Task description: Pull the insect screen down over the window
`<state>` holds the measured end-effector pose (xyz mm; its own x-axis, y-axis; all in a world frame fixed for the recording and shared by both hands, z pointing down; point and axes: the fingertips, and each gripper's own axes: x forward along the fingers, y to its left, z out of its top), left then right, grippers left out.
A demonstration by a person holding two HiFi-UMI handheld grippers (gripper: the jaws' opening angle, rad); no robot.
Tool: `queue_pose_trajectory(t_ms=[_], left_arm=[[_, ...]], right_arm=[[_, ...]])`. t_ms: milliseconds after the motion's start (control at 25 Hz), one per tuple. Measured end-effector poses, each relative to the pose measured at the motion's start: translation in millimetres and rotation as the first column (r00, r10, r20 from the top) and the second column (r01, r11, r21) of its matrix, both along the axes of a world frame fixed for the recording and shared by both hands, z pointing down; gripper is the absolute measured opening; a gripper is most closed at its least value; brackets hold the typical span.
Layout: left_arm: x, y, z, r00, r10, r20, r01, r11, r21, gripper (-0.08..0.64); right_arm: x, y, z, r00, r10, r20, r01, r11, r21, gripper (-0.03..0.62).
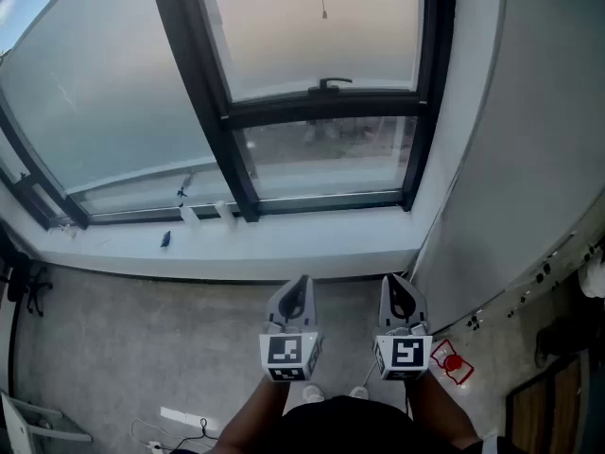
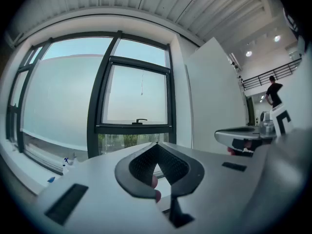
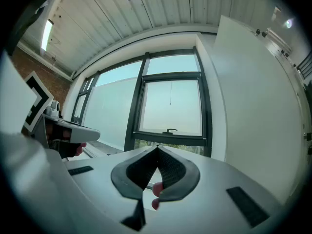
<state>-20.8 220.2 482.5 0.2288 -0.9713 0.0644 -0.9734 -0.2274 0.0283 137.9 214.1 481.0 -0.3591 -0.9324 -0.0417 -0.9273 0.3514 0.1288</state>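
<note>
Two tools, left tool (image 1: 302, 282) and right tool (image 1: 396, 280), both pressed together, empty, held low before window (image 1: 321, 112). Insect screen not yet down. Next, I judge: reach up, pinch hanging cord (image 1: 323, 8).

Both claws shut and empty, held side by side ahead of the body.

Held the left claw (image 1: 300, 282) and the right claw (image 1: 396, 280) level with each other, near but apart, tips pointed forward and away from the torso, marker cubes turned up toward the head. Pressed each pair of jaws together at the tips, with nothing between them in either claw's own view. Showed a fingertip (image 2: 154, 182) just under the left jaws and another (image 3: 157, 188) just under the right. Reached up from the bottom edge of the head view with the left forearm (image 1: 248, 424) and the right forearm (image 1: 442, 422), each angled slightly inward toward its claw.
</note>
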Motion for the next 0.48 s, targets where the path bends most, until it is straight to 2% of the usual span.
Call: queue_pose_trajectory(t_ms=[200,480], left_arm=[[7.4,5.5,6.3,0.999,0.035,0.018,-0.035,0.999,0.009,0.0],[-5.8,12.5,1.7,1.0,-0.014,-0.01,0.014,1.0,0.025,0.0]], right_arm=[[-6.5,7.6,-0.1,1.0,-0.024,-0.01,0.024,1.0,0.007,0.002],[-10.7,12.7,-1.5,1.0,-0.021,-0.01,0.021,1.0,0.014,0.002]])
